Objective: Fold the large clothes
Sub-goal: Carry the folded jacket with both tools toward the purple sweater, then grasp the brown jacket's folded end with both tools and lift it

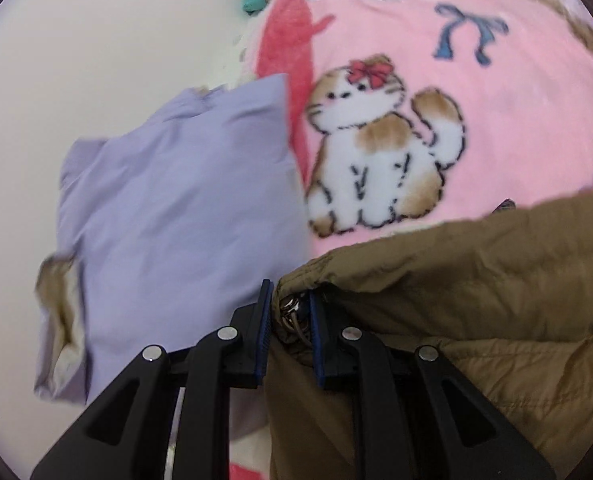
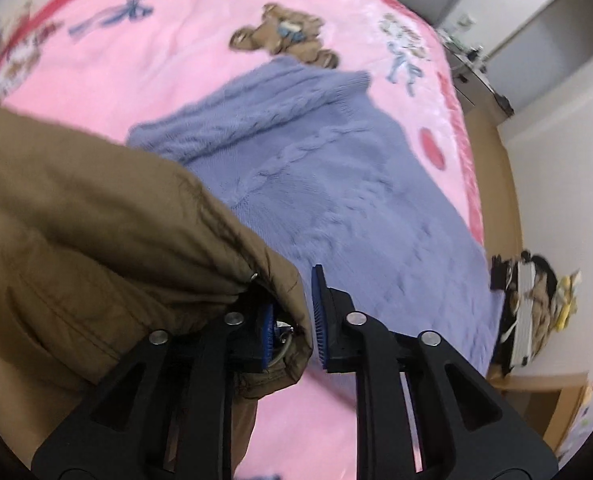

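Left wrist view first: the left gripper (image 1: 290, 316) has a bunched edge of the brown padded jacket (image 1: 476, 280) between its blue pads (image 1: 265, 320), with some metal hardware (ring or snap, too blurry to say) showing in the gap. The jaws are only a little apart and the cloth fills that gap, so it's clamped on the jacket. The jacket spreads off to the right and hangs down under the gripper. To the left of it lies a lavender pillow (image 1: 176, 208), and behind both is the pink blanket (image 1: 516, 100) with a cartoon cat (image 1: 380, 156) and a blue bow (image 1: 468, 32) printed on it. A white wall (image 1: 96, 40) fills the far left.

Right wrist view: the right gripper (image 2: 294, 320) has another gathered bit of the same brown padded jacket (image 2: 96, 220) pushed between its pads. The fabric wraps over the left pad (image 2: 266, 328) and there's a sliver of daylight next to the right one, so he can't tell for sure whether it's really pinching. The jacket bulks up to the left. Past it a lavender cable-knit sweater (image 2: 316, 168) lies flat on the pink blanket (image 2: 156, 60), just below a teddy bear print (image 2: 284, 34). No bins or baskets anywhere; a cluttered pile (image 2: 532, 300) sits on the wooden floor (image 2: 512, 208) at right.
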### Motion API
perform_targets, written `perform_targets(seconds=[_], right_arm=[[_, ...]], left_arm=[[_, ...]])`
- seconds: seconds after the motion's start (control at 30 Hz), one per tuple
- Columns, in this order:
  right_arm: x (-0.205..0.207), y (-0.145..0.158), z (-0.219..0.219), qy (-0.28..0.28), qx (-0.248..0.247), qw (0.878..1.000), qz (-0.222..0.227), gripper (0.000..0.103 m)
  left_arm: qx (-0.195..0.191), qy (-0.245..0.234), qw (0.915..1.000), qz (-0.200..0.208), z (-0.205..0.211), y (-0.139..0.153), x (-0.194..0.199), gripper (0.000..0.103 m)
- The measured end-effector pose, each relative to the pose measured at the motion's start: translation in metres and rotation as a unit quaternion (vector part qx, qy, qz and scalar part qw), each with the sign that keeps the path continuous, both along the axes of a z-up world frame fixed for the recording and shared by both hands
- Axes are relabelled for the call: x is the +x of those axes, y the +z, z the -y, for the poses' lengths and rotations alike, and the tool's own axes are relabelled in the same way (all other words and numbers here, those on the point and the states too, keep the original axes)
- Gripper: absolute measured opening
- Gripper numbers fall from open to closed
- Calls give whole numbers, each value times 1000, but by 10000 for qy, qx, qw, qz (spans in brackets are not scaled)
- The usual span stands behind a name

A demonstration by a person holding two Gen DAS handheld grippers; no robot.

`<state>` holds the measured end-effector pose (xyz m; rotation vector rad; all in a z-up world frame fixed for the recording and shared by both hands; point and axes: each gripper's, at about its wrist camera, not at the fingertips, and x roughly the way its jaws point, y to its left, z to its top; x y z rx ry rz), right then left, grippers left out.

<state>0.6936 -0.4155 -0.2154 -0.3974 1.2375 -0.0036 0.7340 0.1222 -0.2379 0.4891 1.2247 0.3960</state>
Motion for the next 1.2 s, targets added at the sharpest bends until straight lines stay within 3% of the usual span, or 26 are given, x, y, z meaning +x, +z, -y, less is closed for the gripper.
perform_targets(seconds=[0.23,0.4,0.47,0.53,0.63,0.73,0.8,0.93,1.1,1.13,1.2], right_arm=[[15,-45,7,-269,358,9989,-145,27],[20,-55,10,-470,560,9970,-259,38],[19,-49,11,-437,654,9965,-268,39],[16,-34,16,-346,687,9967,-276,44],[12,0,30,-293,820,9960,-201,71],[7,49,50,-303,901,9951,281,74],[7,84,64,-386,1013,9926,539,74],[-5,142,61,67,1464,9834,1067,74],[-50,157,11,899,1749,9737,1146,67],[-62,155,0,1013,1874,9702,1153,61],[-84,148,-21,1188,2219,9622,1039,60]], left_arm=[[-208,114,9996,-130,-1,-32,22,19],[-195,87,9995,-215,4,-48,29,19],[-386,44,9990,-209,1,-43,30,24],[-464,21,9987,-207,-6,-32,28,52],[-780,-177,9967,-162,-14,-1,25,64],[-803,-308,9961,-191,-20,32,27,73],[-424,-374,9983,-140,-24,51,32,88],[-345,-607,9974,-151,-31,80,38,90],[23,-971,9952,76,-28,86,12,90],[-118,-899,9958,108,-34,87,7,90],[-674,-611,9958,124,-53,95,4,90]])
